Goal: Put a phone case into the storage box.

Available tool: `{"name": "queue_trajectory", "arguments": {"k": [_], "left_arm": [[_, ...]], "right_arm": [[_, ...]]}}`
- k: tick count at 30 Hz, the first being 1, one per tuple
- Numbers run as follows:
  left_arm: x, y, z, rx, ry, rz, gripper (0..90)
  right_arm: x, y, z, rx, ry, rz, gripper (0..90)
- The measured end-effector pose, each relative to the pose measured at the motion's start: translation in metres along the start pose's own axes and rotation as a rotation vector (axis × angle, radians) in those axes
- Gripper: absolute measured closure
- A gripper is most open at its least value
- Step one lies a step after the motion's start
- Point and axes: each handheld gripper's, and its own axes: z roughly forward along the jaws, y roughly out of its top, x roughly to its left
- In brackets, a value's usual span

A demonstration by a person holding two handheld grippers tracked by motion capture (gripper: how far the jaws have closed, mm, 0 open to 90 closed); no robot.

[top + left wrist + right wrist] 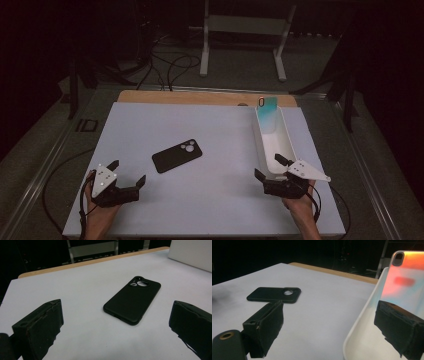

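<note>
A black phone case (177, 155) lies flat, camera cutout up, on the white table sheet (210, 200), left of centre. My left gripper (128, 171) rests open at the near left, its jaws pointing at the black case (132, 301) a short way ahead, nothing between them. A long white tray (287, 142) runs front to back on the right. A shiny teal-to-orange phone (268, 112) leans against the tray's far end. My right gripper (267, 166) is open at the tray's near end. One jaw is inside the tray (359, 322), the other outside its left wall. The phone (407, 282) stands ahead.
The white sheet lies on a wooden tabletop whose edge (200, 97) shows at the back. Beyond it, cables (170, 65) trail on the floor around a white stand (245, 25). Dark tripod legs (75, 85) stand at both sides.
</note>
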Motion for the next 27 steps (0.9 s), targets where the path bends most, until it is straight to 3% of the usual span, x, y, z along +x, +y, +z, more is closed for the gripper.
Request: {"name": "queue_trajectory", "arguments": {"k": [10,13,16,27], "left_arm": [[0.003,0.013,0.005,0.004,-0.031,-0.004,0.1],[0.003,0.023,0.013,0.019,-0.046,0.024,0.1],[0.004,0.027,0.018,0.024,-0.055,0.027,0.1],[0.015,0.039,0.069,0.105,-0.07,0.002,2.5]], "right_arm": [[-0.001,-0.004,0.001,0.001,-0.033,-0.024,9.1],[-0.001,-0.004,0.0,-0.006,-0.041,-0.02,9.2],[-0.002,-0.004,0.0,-0.008,-0.047,-0.014,9.2],[-0.005,-0.004,-0.002,-0.015,-0.047,0.0,9.2]]}}
